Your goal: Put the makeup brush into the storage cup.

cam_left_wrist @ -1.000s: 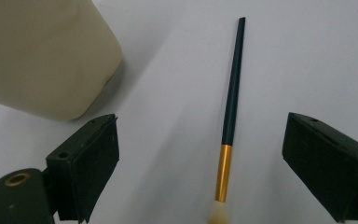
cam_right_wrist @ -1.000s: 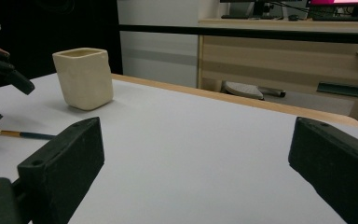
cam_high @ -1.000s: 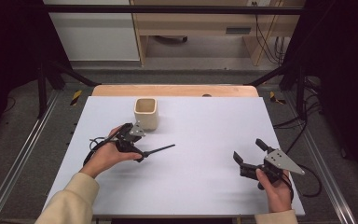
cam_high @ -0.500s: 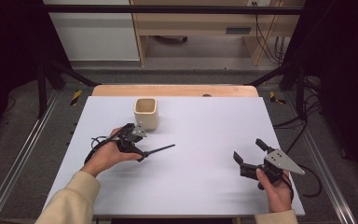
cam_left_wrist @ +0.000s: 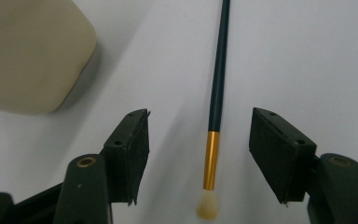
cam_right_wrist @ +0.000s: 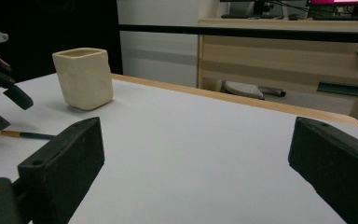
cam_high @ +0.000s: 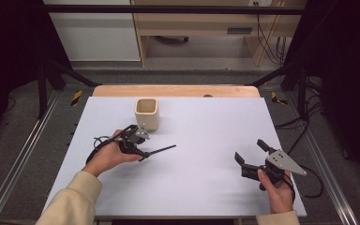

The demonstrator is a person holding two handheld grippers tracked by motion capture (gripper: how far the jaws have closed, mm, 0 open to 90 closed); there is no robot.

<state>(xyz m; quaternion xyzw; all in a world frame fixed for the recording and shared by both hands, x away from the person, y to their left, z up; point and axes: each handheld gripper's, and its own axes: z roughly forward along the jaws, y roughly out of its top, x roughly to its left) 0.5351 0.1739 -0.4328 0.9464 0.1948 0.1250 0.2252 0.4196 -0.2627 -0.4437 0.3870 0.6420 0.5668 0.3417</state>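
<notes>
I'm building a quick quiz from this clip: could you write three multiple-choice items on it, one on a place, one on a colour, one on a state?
1. Where does the cream cup stand?
A. on the table's far left part, beyond the left gripper
B. beside the right gripper
C. on the floor

2. What colour is the band between the brush's handle and tip?
A. red
B. gold
C. white

3. How do the left gripper's fingers stand to the brush?
A. either side of it, not touching
C. clamped on the cup
B. pressed shut on its handle

Key: 1 A, the high view shows the cup there. 2 B, the left gripper view shows a gold band. 3 A, gaps show on both sides, though the fingers have just been closing.
</notes>
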